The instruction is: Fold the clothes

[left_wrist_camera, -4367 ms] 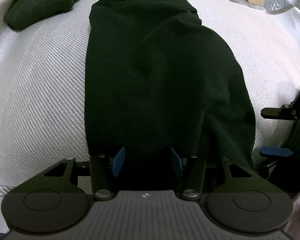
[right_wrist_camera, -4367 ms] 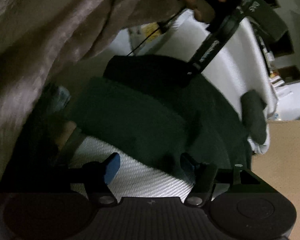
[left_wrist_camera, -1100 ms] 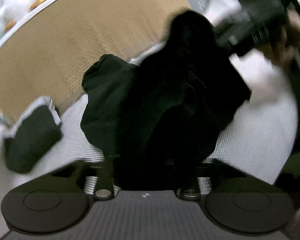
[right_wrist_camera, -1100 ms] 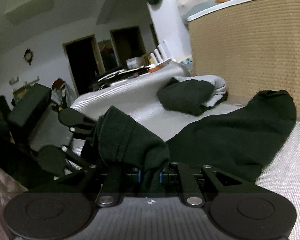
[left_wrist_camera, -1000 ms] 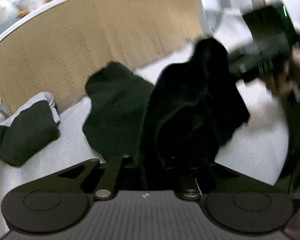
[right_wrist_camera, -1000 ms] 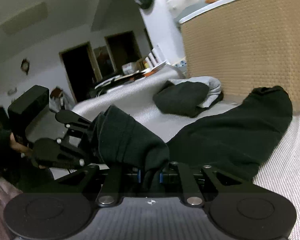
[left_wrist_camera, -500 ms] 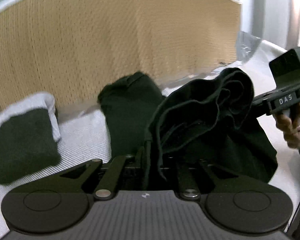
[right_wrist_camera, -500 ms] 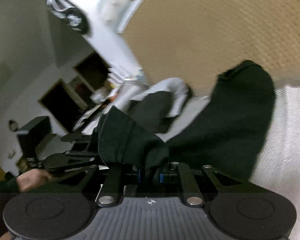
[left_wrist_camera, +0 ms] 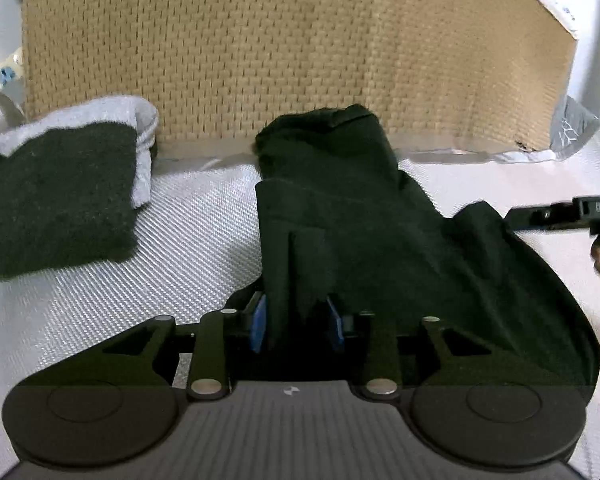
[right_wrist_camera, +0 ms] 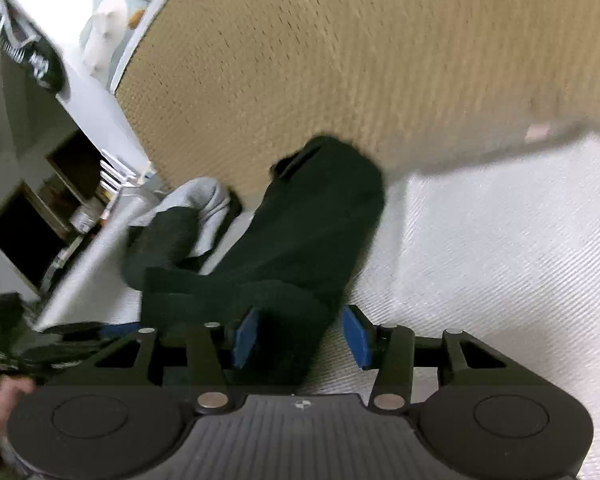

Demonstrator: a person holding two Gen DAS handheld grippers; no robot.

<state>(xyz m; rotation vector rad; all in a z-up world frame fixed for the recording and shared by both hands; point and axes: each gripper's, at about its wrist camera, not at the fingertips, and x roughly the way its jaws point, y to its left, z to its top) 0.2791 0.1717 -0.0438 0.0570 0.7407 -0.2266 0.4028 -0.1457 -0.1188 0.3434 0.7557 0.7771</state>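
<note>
Dark garment [left_wrist_camera: 340,216]: folded, long axis toward the bed's headboard [left_wrist_camera: 260,48] edge. Your left gripper [left_wrist_camera: 296,322] and right gripper [right_wrist_camera: 298,340] have just been opening, cloth loose between the pads.

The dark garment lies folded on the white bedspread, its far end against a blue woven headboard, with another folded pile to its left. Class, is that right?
Not quite: in the left wrist view the headboard behind the dark garment is tan, not blue. The rest stands.

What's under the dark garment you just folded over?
The dark garment lies on the white woven bedcover, which shows all around it. Its folded-over top layer covers its lower layer; anything between or beneath is hidden.
</note>
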